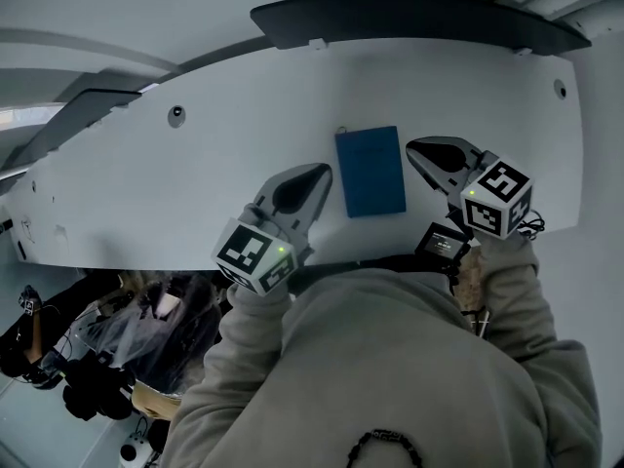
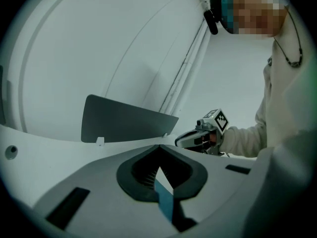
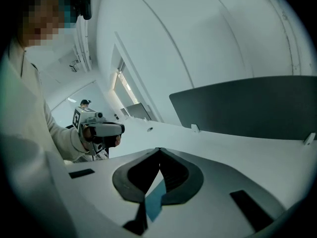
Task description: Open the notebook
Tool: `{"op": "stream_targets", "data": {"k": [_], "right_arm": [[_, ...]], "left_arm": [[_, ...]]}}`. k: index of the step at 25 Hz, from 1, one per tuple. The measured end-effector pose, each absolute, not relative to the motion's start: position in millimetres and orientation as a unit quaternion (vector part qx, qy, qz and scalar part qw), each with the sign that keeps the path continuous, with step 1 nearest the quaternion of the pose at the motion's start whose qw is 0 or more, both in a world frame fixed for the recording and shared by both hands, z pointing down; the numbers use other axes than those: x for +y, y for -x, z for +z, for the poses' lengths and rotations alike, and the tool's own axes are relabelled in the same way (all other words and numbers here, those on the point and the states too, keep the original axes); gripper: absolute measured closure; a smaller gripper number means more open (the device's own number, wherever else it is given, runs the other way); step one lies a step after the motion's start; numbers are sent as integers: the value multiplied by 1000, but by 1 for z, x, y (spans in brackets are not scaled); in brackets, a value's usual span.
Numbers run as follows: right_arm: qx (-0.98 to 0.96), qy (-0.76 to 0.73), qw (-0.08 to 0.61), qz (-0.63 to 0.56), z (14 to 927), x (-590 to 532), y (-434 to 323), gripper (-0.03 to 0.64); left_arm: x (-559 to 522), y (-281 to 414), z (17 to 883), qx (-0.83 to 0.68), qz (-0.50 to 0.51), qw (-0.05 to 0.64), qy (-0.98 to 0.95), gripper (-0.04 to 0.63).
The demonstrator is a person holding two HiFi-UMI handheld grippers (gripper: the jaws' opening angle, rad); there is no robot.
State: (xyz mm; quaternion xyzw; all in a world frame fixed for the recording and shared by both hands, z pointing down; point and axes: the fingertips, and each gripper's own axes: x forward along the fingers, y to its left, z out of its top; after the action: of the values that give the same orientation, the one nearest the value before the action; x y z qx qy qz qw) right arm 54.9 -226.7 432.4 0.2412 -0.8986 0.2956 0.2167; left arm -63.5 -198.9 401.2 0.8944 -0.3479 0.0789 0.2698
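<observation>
Head view: the notebook [image 1: 370, 172] is seen lying flat and closed on the white counter [image 1: 195, 164], between the two hand-held grippers. Its cover is a plain dark blue rectangle, with the long sides running away from the person. A small pale tab [image 1: 342, 130] is seen at its far left corner, too small to be made out further.

The left hand-held gripper [image 1: 322, 172] is held just to the left of the notebook, its tips close beside the left edge. The right hand-held gripper [image 1: 414, 147] is held just to the right, its tips close beside the right edge. Whether either touches the cover cannot be told.

In the left gripper view the jaws are seen brought together at their tips with nothing clamped between them. A sliver of the blue cover is shown through the hollow behind the tips. The same is seen in the right gripper view: jaws closed tip to tip, empty, with a strip of blue visible through the hollow.

Black-and-white square patterns are borne on the left marker cube [image 1: 255, 253] and the right marker cube [image 1: 497, 198], and a small green light is lit on each. Beyond both hand-held grippers, a dark panel [image 1: 409, 18] is set along the far edge of the counter.
</observation>
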Motion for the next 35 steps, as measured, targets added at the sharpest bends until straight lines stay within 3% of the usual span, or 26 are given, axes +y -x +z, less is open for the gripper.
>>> {"op": "stream_targets", "data": {"k": [6, 14, 17, 19, 22, 29, 35], "right_arm": [[-890, -253, 218, 312, 453, -233, -62, 595], [-863, -266, 247, 352, 506, -230, -72, 595], [-854, -254, 261, 372, 531, -226, -71, 597], [-847, -247, 235, 407, 545, -221, -69, 596], [-833, -245, 210, 449, 570, -216, -65, 595], [-819, -240, 260, 452, 613, -186, -71, 595], [-788, -279, 288, 468, 642, -187, -88, 592]], "left_arm": [[-196, 58, 422, -339, 30, 345, -875, 598], [-208, 51, 469, -366, 40, 374, -851, 598], [-212, 41, 487, -352, 63, 357, -863, 598], [-209, 30, 504, -327, 83, 330, -882, 598], [-211, 29, 540, -325, 92, 348, -875, 598], [-181, 11, 586, -275, 152, 343, -885, 598], [-169, 18, 628, -292, 174, 385, -858, 598]]}}
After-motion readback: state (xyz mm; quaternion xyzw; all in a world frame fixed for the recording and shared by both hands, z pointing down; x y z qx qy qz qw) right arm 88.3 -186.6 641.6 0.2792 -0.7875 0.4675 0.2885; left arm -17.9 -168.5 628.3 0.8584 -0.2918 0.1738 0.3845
